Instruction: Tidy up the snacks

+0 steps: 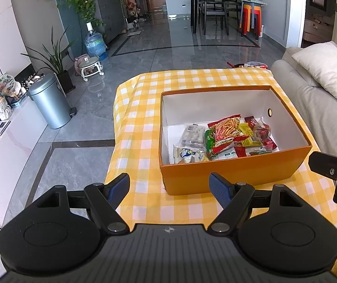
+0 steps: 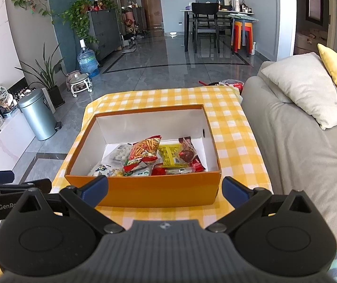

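Note:
An orange box [image 1: 234, 172] [image 2: 149, 192] with a white inside stands on the yellow checked tablecloth [image 1: 140, 122] [image 2: 234, 141]. Several snack packets lie in it: a red chip bag [image 1: 226, 131] [image 2: 144, 151], a yellow packet [image 1: 248, 134] [image 2: 169, 156], clear white packets [image 1: 193, 134] [image 2: 120, 153] and dark red wrappers [image 1: 261, 131] [image 2: 187, 154]. My left gripper [image 1: 170, 188] hovers open before the box's near left corner, nothing between its fingers. My right gripper [image 2: 164, 189] is open in front of the box's near wall, also empty. Part of the right gripper [image 1: 333, 169] shows at the left view's right edge.
A grey sofa [image 1: 322, 108] [image 2: 298, 141] with a white cushion [image 2: 305, 87] runs along the table's right side. More wrappers [image 1: 254, 65] [image 2: 229, 83] lie past the table's far edge. A metal bin [image 1: 49, 101] [image 2: 37, 116] stands on the floor at left.

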Tool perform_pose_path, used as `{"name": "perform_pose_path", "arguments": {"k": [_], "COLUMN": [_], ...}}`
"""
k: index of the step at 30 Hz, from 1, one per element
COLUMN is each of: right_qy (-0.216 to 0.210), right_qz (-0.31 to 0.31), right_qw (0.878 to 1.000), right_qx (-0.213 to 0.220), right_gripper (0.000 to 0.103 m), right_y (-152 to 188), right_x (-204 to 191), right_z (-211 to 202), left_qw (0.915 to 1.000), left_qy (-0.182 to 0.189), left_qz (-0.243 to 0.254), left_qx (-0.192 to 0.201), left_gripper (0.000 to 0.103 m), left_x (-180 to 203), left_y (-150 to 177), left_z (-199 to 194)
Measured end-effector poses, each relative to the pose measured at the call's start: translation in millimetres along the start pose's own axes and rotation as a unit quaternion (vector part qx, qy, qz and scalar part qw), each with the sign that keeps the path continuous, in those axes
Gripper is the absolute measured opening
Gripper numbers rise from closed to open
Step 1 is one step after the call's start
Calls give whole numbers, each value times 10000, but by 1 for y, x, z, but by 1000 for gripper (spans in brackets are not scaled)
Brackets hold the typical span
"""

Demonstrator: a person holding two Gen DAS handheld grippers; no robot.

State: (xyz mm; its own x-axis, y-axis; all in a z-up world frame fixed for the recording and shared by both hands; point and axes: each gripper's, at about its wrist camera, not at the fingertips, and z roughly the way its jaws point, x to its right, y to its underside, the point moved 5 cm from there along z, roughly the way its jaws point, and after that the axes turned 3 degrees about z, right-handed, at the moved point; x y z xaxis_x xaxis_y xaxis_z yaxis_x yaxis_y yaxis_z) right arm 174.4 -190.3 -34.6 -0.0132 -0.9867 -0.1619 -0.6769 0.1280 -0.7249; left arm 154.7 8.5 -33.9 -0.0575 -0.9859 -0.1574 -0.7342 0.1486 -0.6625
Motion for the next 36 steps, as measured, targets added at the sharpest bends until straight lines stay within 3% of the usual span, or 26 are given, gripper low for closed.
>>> {"name": "perform_pose_path", "arguments": {"k": [36], "right_qy": [26], "right_qz": [40], "right_qw": [10000], "right_qx": [-43], "right_gripper": [99], "right_y": [4], "right_x": [3], "right_z": [1], "left_qw": [9999], "left_qy": [-84], "left_qz": [93], "left_qx": [36], "left_gripper": [89], "left_x": [-4], "left_y": [-1], "left_z": [0]}}
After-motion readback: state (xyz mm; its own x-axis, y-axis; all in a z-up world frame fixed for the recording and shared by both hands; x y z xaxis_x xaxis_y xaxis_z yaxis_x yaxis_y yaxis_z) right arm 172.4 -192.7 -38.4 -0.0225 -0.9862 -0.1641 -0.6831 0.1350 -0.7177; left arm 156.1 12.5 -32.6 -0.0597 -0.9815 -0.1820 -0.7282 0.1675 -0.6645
